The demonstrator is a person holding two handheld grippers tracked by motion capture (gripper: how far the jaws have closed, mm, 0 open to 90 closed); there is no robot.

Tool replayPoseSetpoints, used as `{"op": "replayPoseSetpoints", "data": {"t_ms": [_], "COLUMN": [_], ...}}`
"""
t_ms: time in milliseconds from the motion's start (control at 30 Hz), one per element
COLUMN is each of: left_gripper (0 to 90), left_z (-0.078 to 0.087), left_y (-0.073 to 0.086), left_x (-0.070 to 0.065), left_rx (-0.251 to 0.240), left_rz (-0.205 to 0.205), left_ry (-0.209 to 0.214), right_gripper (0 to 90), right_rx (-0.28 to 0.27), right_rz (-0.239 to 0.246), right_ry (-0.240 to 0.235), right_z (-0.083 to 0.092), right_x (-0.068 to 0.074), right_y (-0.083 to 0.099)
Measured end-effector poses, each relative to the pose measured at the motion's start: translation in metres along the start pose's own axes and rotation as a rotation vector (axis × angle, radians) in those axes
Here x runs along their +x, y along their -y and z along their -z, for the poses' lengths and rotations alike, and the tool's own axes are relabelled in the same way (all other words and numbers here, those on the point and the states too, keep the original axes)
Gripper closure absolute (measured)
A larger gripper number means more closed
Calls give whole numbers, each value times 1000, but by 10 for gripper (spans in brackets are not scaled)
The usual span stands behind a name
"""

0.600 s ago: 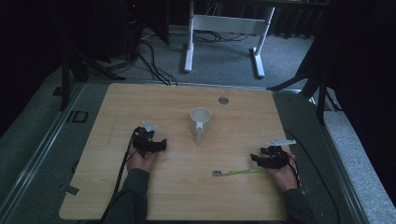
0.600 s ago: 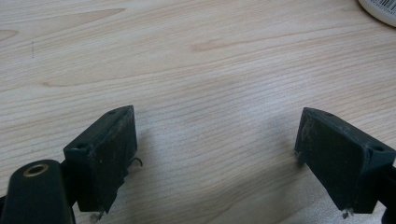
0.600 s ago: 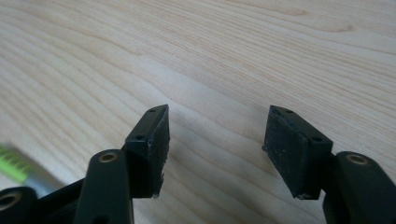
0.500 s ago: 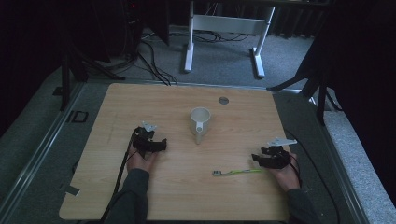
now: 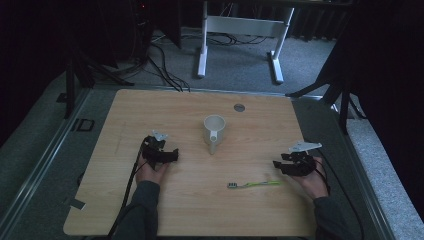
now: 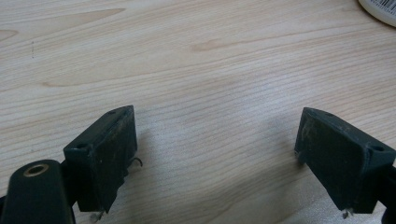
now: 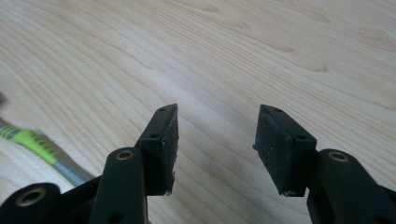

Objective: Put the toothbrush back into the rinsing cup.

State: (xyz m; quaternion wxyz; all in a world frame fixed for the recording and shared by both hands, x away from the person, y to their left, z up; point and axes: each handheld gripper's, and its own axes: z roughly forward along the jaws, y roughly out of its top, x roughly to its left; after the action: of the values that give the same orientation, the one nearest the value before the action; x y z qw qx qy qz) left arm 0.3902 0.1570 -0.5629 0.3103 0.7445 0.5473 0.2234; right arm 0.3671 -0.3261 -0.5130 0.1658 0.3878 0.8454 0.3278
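Note:
My left gripper point(image 5: 169, 154) rests low over the wooden table point(image 5: 165, 110) at the left, held by a hand. Its jaws stand wide open point(image 6: 217, 119) with only bare wood between them. A white mug point(image 5: 214, 130) stands upright at the table's middle, handle toward me; its edge point(image 6: 379, 9) shows off the left gripper's far right. My right gripper point(image 5: 279, 165) sits at the right, jaws open point(image 7: 218, 112) over bare wood. A green toothbrush point(image 5: 255, 184) lies flat just left of and nearer me than the right gripper; its handle point(image 7: 35, 142) lies beside the left jaw, untouched.
A small round grey grommet point(image 5: 239, 107) sits in the tabletop at the back. Beyond the table, a white desk frame point(image 5: 240, 30) and cables lie on the grey floor. Black stands flank the table's corners.

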Motion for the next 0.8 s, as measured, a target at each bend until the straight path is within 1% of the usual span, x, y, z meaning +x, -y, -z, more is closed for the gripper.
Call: {"op": "replayPoseSetpoints", "data": {"t_ms": [500,700,800], "left_gripper": [134,134,134], "left_z": [0,0,0], "left_y": [0,0,0], "left_x": [0,0,0], "left_rx": [-1,-1,0], "left_rz": [1,1,1], "left_ry": [0,0,0], "right_gripper": [482,515,522], "right_rx": [14,30,41], "right_rz": [82,129,145], "right_ry": [-16,-30,-36], "right_z": [8,11,11], "right_x": [8,12,14], "right_y": [-20,-27,-30]}}
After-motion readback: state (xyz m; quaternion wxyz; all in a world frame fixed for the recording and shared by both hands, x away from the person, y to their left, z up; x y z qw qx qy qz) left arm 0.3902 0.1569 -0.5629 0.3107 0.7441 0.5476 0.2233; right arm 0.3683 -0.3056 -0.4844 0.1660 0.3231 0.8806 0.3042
